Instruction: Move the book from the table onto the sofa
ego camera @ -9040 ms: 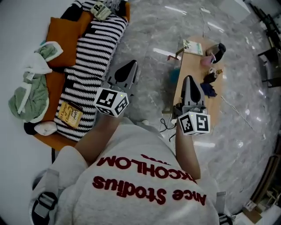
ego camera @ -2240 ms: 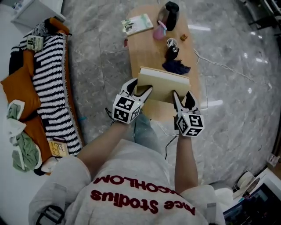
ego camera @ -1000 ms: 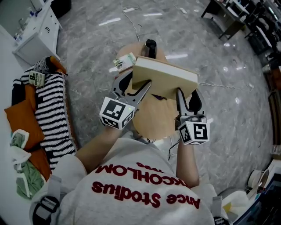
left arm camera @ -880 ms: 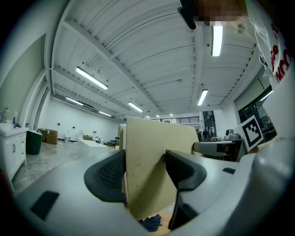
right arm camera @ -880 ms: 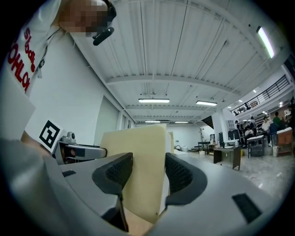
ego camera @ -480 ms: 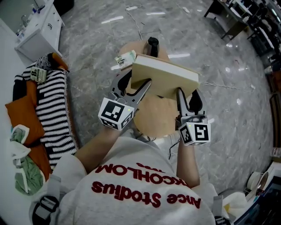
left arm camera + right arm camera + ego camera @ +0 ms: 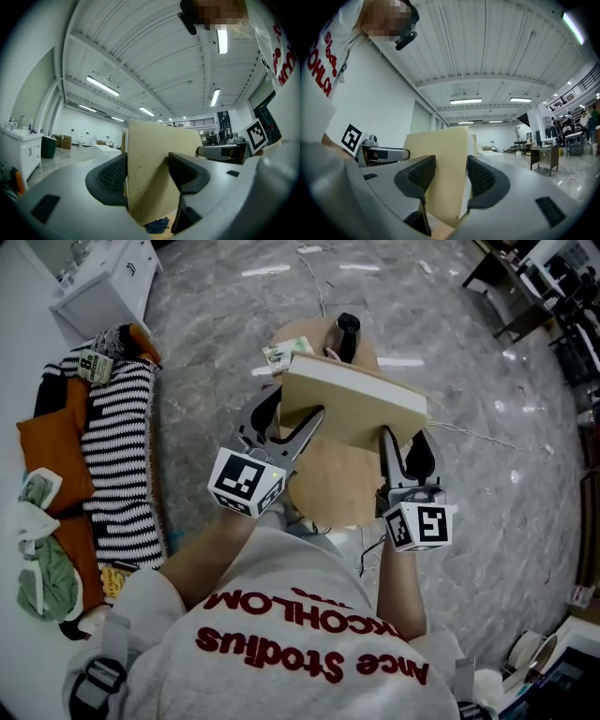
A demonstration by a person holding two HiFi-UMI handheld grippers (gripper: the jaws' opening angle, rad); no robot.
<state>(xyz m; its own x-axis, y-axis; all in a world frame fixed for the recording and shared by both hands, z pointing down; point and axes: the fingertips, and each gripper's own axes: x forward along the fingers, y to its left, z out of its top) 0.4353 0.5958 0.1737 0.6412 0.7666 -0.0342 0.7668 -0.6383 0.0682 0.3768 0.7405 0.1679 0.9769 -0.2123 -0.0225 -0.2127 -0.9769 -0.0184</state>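
A large tan hardcover book (image 7: 356, 404) hangs in the air over the wooden table (image 7: 328, 488), its pale page edge facing away from me. My left gripper (image 7: 292, 423) is shut on the book's near left corner and my right gripper (image 7: 405, 448) on its near right edge. In the left gripper view the book (image 7: 150, 145) stands upright between the two pads of the left gripper (image 7: 150, 174). The right gripper view shows the book (image 7: 440, 154) clamped the same way in the right gripper (image 7: 451, 177). The sofa with its striped blanket (image 7: 117, 456) lies at the left.
An orange cushion (image 7: 52, 446), green cloth (image 7: 42, 568) and a small yellow book (image 7: 117, 579) lie on the sofa. A thin booklet (image 7: 281, 354) and a dark jug (image 7: 347, 334) stand at the table's far end. A white cabinet (image 7: 103, 287) stands beyond the sofa. Grey marble floor surrounds everything.
Both grippers keep their hold on the book. In the head view the table's far end and the sofa have slid down and right, and more of the sofa shows.
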